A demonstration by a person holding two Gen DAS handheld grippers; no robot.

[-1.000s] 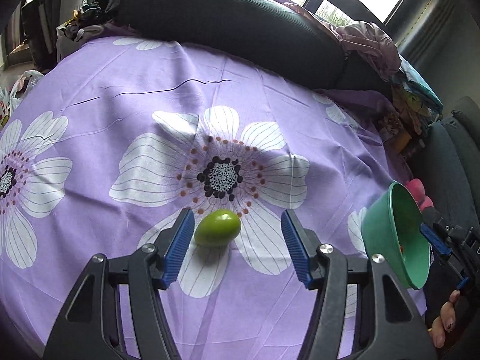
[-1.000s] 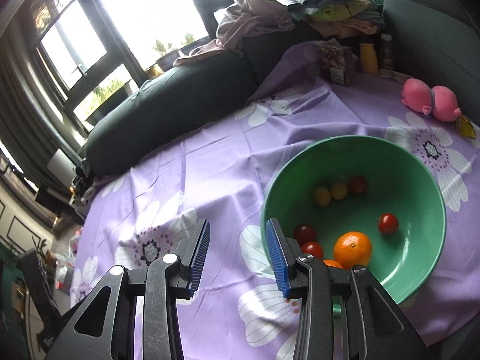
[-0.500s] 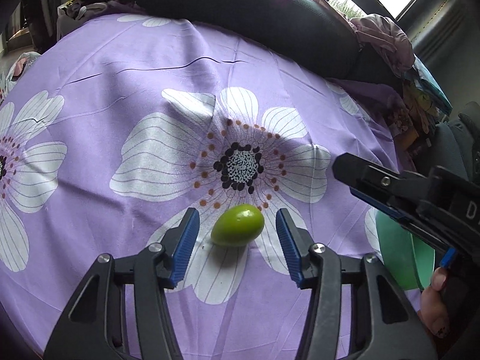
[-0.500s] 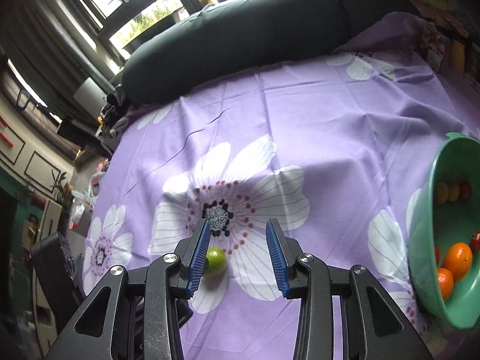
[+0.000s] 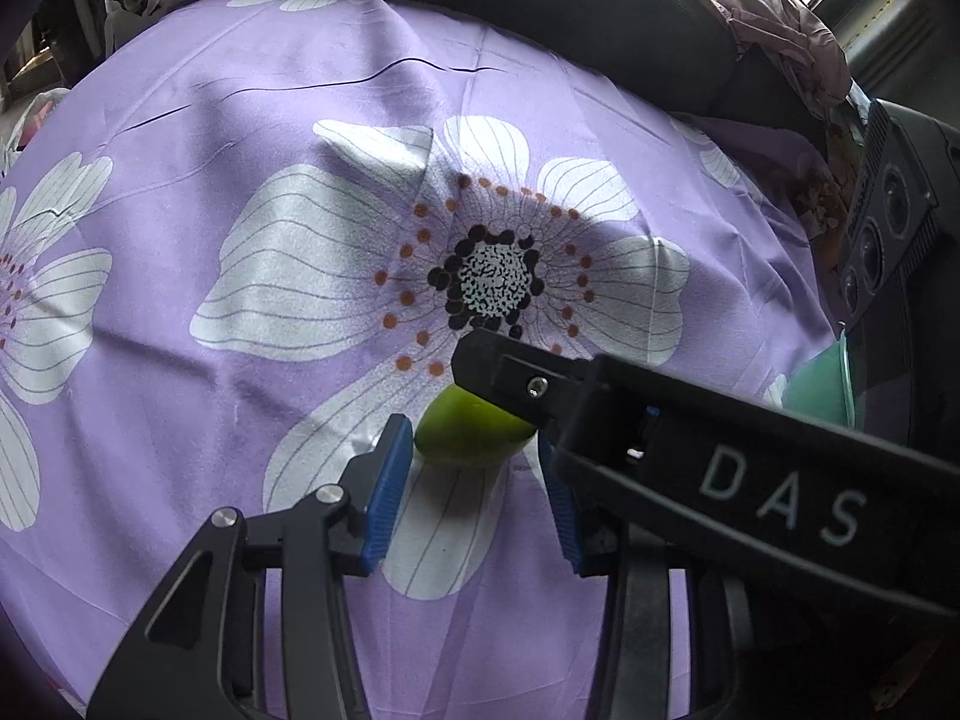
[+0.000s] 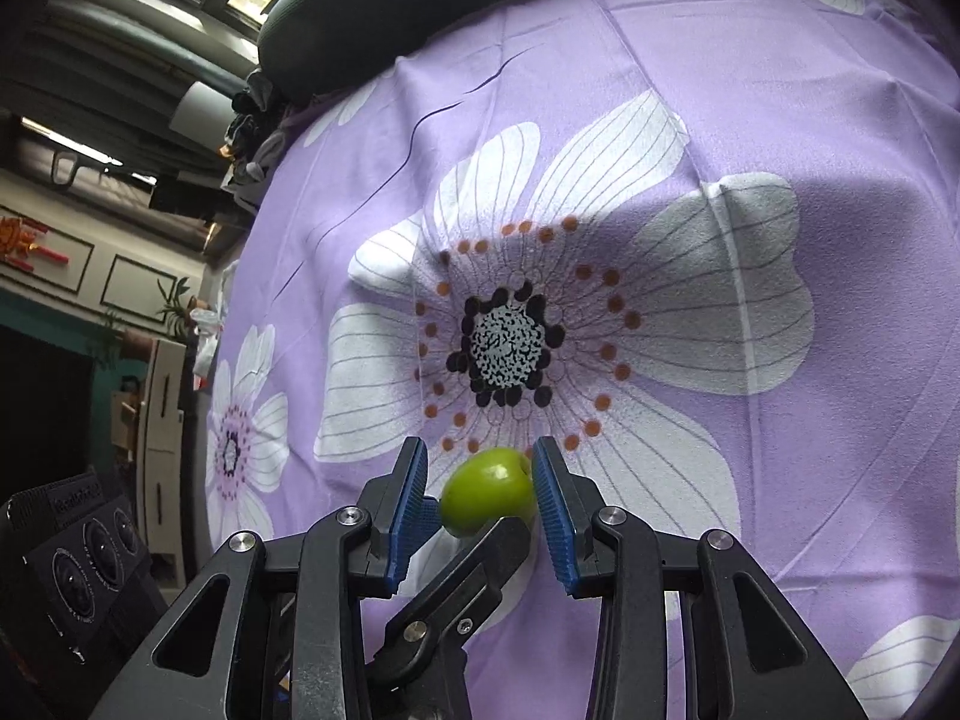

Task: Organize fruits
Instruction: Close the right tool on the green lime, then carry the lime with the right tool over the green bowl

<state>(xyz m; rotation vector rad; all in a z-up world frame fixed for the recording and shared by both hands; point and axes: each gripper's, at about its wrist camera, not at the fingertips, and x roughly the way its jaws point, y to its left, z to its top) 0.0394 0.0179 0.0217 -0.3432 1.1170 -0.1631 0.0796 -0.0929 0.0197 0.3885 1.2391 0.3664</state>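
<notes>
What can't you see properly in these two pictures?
- Fruit, left view: its right part is hidden behind the right gripper's finger.
- Fruit, right view: its lower part is hidden behind a finger of the left gripper.
- Bowl, left view: only a sliver shows; the right gripper hides the rest and what is inside.

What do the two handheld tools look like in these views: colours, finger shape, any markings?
Both the left tool and the right tool have black angular frames with triangular cut-outs and silver screw heads. Their fingers carry blue ribbed pads. The right tool's body shows white letters "DAS" in the left wrist view. No sleeves or cables visible.
</notes>
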